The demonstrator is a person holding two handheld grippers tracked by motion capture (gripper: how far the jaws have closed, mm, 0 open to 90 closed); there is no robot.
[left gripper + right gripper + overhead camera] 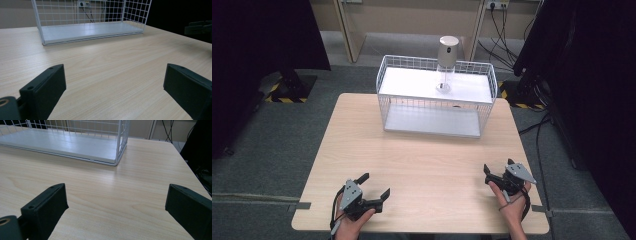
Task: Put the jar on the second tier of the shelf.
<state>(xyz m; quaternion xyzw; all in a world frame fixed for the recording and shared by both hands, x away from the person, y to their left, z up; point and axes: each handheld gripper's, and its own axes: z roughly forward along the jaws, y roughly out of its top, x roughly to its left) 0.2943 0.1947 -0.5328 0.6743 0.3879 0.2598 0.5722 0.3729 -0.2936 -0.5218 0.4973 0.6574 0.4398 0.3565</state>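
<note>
- Two claws, left claw (374,186) and right claw (498,166), rest spread wide and empty at the near edge of the table (432,160).
- White wire rack (434,102) stands well ahead of them, with a tall dispenser (447,62) on its upper shelf.

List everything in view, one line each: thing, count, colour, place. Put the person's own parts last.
wire shelf rack: 1, white, two tiers, far middle of the table.
bottle: 1, clear body with a beige top, upright on the rack's upper tier, right of its middle.
table: 1, light wood, centre.
wall socket: 1, white, back wall, with black cables.
left gripper: 1, black, jaws apart, near left of the table.
right gripper: 1, black, jaws apart, near right.
hands: 2, at the near edge.
</note>
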